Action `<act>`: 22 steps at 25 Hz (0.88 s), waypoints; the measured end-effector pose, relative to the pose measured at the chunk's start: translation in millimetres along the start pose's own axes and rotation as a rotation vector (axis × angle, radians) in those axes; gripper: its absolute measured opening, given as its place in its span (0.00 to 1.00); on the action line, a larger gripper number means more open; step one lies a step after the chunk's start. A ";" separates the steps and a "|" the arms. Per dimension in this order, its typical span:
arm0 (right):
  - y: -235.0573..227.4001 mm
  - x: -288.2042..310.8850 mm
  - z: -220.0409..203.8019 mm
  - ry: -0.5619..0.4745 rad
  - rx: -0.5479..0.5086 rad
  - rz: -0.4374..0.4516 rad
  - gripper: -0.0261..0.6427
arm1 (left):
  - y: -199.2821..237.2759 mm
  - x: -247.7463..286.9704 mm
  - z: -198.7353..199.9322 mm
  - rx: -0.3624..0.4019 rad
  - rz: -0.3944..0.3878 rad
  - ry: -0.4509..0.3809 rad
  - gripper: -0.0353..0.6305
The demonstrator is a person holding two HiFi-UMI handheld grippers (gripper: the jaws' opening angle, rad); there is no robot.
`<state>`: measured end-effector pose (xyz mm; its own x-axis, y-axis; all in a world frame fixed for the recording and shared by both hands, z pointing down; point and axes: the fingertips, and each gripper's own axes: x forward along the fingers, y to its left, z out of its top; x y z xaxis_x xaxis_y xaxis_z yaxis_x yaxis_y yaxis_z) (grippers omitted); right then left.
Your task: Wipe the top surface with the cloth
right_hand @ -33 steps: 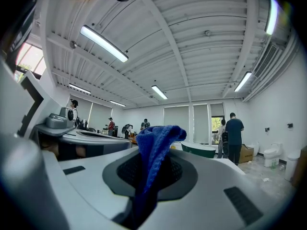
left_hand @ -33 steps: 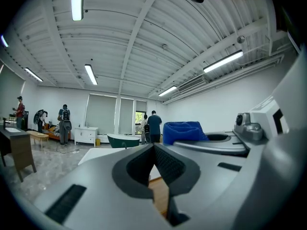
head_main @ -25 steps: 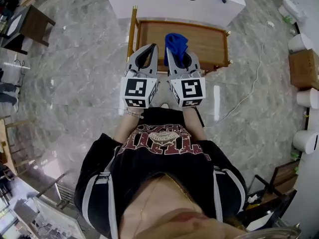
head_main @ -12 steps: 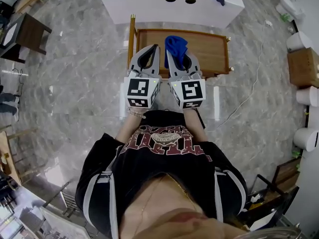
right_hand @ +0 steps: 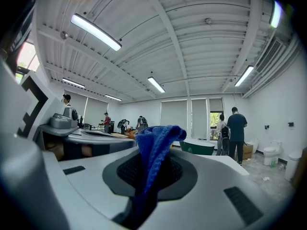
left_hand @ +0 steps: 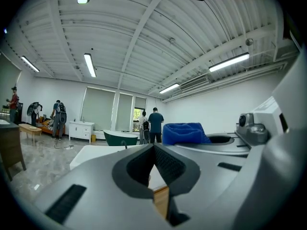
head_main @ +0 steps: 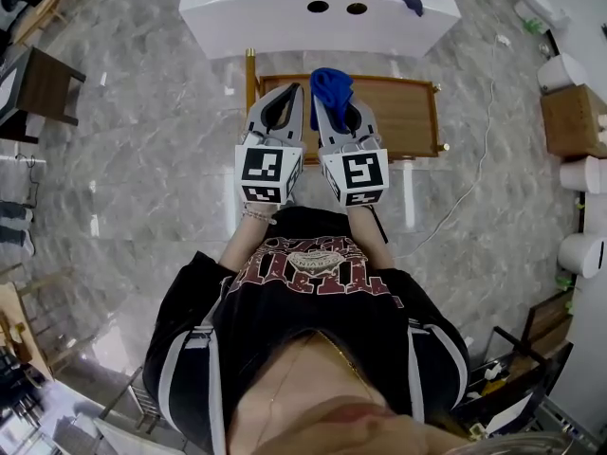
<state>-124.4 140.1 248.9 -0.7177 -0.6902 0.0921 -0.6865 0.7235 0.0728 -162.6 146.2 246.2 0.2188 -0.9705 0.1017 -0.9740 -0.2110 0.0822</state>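
Note:
A blue cloth (head_main: 331, 85) sticks out from my right gripper (head_main: 334, 102), which is shut on it; in the right gripper view the cloth (right_hand: 154, 150) rises from between the jaws. My left gripper (head_main: 287, 100) is beside it on the left, shut with nothing in it, jaw tips touching (left_hand: 154, 147). Both are held side by side, level, above the near edge of a small wooden table (head_main: 403, 112) with a raised rim and brass corner posts. The cloth (left_hand: 184, 133) also shows in the left gripper view.
A long white counter (head_main: 247, 17) with dark holes and taps stands just beyond the table; a dark blue rag (head_main: 409, 1) lies on it. Grey marble floor surrounds everything. A white cable (head_main: 479, 150) runs on the right. Several people (right_hand: 236, 133) stand far off by a green bathtub (right_hand: 199, 147).
The head view has shifted slightly, so the table and counter sit a little higher and nearer the frame centre. Both grippers keep their pose and the cloth stays held.

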 end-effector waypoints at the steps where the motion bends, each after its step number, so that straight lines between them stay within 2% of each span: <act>1: 0.3 6.6 -0.8 0.003 0.001 -0.002 0.12 | 5.0 3.4 -1.2 -0.002 -0.003 0.004 0.12; 11: -0.3 56.5 -10.5 0.043 -0.002 0.033 0.12 | 39.9 31.9 -10.3 -0.012 0.009 0.033 0.12; 15: -23.0 69.1 -12.5 0.041 -0.006 0.068 0.12 | 39.2 56.4 -11.3 -0.022 0.048 0.036 0.12; 22: -63.8 91.2 -17.1 0.055 -0.006 0.180 0.12 | 28.4 103.0 -7.1 -0.033 0.140 0.039 0.12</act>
<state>-144.1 31.2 269.6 -0.8214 -0.5479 0.1584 -0.5465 0.8355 0.0562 -167.3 41.0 266.0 0.0838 -0.9848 0.1524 -0.9928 -0.0695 0.0973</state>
